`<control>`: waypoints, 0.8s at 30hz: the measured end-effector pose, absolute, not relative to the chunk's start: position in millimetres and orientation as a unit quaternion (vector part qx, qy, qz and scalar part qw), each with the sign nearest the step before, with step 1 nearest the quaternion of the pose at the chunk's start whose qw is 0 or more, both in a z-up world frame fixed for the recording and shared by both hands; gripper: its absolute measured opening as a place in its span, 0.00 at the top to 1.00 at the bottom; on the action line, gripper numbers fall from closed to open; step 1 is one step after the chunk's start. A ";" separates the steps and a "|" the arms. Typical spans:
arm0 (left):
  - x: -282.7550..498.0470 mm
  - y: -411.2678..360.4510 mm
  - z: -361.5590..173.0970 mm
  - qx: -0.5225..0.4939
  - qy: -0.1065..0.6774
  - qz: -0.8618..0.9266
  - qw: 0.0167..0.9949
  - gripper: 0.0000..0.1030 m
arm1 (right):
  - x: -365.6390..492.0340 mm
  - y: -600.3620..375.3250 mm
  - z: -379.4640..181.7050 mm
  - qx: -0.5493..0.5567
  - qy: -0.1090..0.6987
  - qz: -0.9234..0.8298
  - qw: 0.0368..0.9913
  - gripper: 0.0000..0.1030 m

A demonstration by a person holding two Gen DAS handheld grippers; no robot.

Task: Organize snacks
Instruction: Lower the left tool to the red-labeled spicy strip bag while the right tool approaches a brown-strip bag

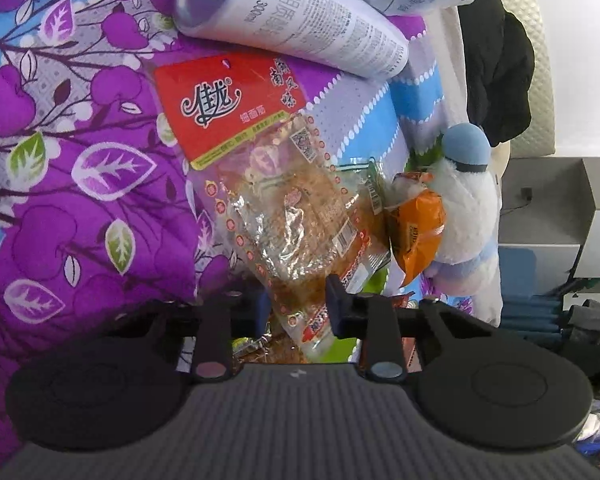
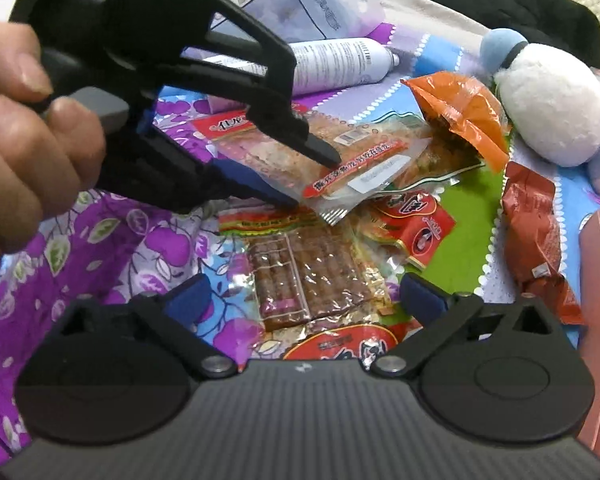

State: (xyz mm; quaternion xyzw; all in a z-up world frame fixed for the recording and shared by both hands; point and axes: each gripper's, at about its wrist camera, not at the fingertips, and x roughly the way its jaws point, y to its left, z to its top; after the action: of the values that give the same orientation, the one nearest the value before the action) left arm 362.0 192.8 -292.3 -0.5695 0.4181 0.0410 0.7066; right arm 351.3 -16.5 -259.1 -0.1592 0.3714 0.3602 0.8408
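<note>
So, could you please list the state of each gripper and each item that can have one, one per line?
left gripper: shut on the red-topped snack pack, its end lifted.
right gripper: open, hovering over the brown snack pack.
red-topped snack pack: sealed, gripped at one end.
brown snack pack: sealed, lying flat.
orange packet: crumpled, propped up at an angle.
white spray can: lying on its side.
plush toy: lying on the bedspread.

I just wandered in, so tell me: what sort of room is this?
Probably a bedroom: the snacks lie on a flowered purple quilt, with a plush toy beside them and dark clothing heaped behind.
</note>
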 end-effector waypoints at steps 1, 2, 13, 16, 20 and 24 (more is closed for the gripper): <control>360.9 193.3 -292.6 -0.572 0.417 0.040 0.706 0.74 | 352.1 -16.6 -258.7 -0.155 0.376 0.361 0.839 0.02; 360.0 193.5 -292.3 -0.572 0.415 0.039 0.706 0.76 | 353.6 -17.9 -258.4 -0.147 0.382 0.363 0.837 0.04; 341.7 186.3 -270.5 -0.571 0.401 0.003 0.716 0.93 | 337.2 -23.3 -238.6 -0.165 0.395 0.359 0.829 0.43; 331.2 180.9 -263.2 -0.567 0.403 -0.004 0.718 0.94 | 326.2 -29.6 -234.3 -0.170 0.397 0.344 0.834 0.43; 313.0 171.7 -253.6 -0.555 0.412 -0.014 0.722 0.94 | 305.4 -43.0 -227.7 -0.167 0.403 0.319 0.841 0.43; 286.4 166.1 -246.9 -0.551 0.417 -0.019 0.722 0.94 | 282.6 -55.9 -223.4 -0.169 0.410 0.298 0.845 0.43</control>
State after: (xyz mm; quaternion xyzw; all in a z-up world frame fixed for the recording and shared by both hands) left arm 286.4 166.1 -246.9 -0.5512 0.4170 -0.0192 0.7224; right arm 282.6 -55.9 -223.4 -0.1687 0.4095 0.2982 0.8455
